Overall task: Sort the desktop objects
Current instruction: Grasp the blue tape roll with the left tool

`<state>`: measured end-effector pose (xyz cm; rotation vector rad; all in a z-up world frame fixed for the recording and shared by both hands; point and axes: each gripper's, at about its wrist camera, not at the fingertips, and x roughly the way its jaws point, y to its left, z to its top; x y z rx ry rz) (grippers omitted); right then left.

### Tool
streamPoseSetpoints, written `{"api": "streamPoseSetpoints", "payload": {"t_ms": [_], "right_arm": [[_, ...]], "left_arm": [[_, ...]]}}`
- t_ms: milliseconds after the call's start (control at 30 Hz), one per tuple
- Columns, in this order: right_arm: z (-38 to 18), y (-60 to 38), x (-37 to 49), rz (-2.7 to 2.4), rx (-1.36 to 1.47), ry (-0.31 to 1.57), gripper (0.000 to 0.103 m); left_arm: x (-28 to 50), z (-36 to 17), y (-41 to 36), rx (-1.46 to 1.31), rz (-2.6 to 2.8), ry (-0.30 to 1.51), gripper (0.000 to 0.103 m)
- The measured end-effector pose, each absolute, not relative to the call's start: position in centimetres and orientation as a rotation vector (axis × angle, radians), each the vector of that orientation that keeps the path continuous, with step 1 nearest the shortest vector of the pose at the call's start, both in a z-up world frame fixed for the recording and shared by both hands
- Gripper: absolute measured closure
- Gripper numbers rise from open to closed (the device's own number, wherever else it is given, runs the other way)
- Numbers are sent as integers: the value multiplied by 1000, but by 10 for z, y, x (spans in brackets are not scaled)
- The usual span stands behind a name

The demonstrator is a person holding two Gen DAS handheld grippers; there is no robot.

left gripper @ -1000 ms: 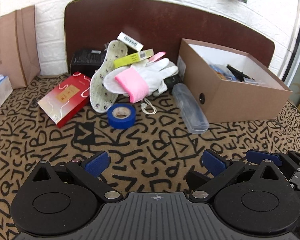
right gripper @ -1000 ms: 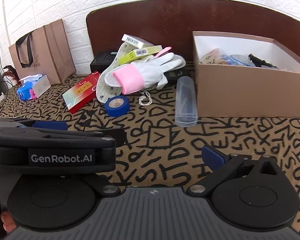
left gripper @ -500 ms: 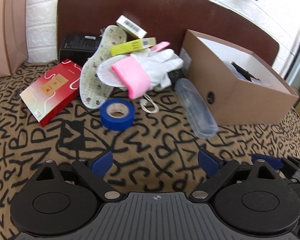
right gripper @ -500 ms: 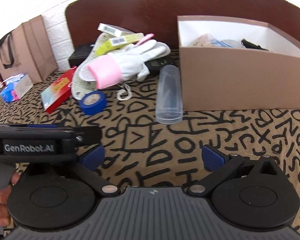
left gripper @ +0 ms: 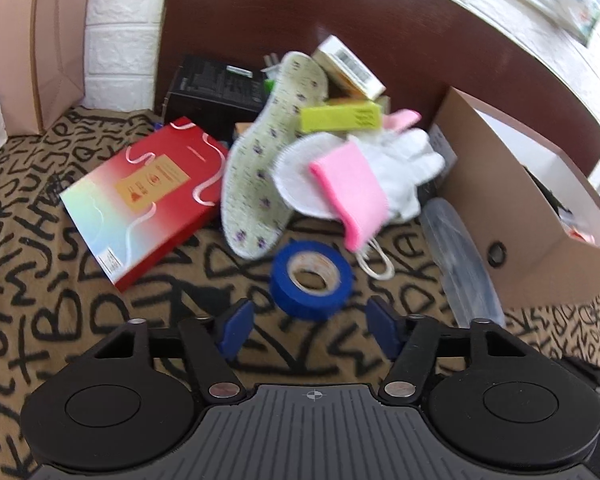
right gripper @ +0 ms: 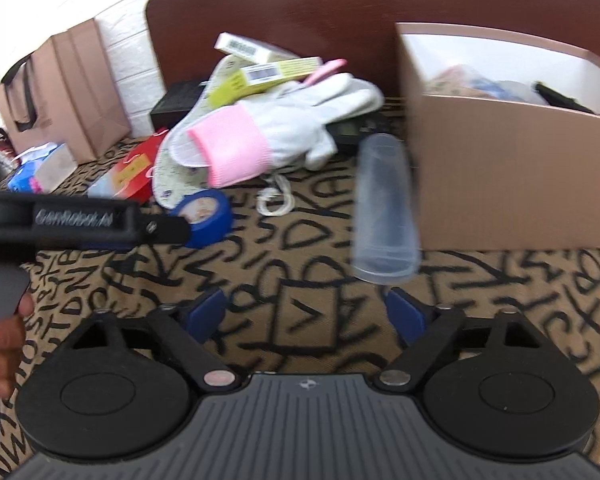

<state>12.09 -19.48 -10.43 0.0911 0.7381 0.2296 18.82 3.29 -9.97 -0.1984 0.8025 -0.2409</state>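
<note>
Both claws nearer the clutter, jaws closing yet empty, left claw by blue tape, right claw parted

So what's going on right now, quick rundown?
Left gripper open, jaws just narrowing, nothing between them; blue tape roll just ahead. Right gripper open, also narrowing, short of the clear case. Nothing blocking either.

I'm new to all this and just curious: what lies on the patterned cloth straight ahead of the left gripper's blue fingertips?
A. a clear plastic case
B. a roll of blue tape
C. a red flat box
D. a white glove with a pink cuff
B: the roll of blue tape lies just beyond the gap of the left gripper, nothing between its open jaws.
</note>
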Motion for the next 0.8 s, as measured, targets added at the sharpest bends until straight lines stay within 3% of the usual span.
{"api": "streamPoseSetpoints", "payload": {"t_ms": [67,133,400,533,733,800], "right_arm": [[-105,-186,129,252,89,741,29],[-105,-179,136,272,86,741,31],[-96,-159,168,270,104,688,46],[-96,-154,183,299,131,706,59],[-105,-146,201,343,151,743,77],[-107,-145,204,360,176,746,82]], "left_arm": [[196,-101,39,-210,-228,811,39],[205,-105,45,-235,-227,831,52],[230,-115,46,-248,-287,862,66],[239,-120,48,-244,-314,874,73],[244,-125,58,-264,-385,883,79],[247,-127,61,-284,-397,886,74]]}}
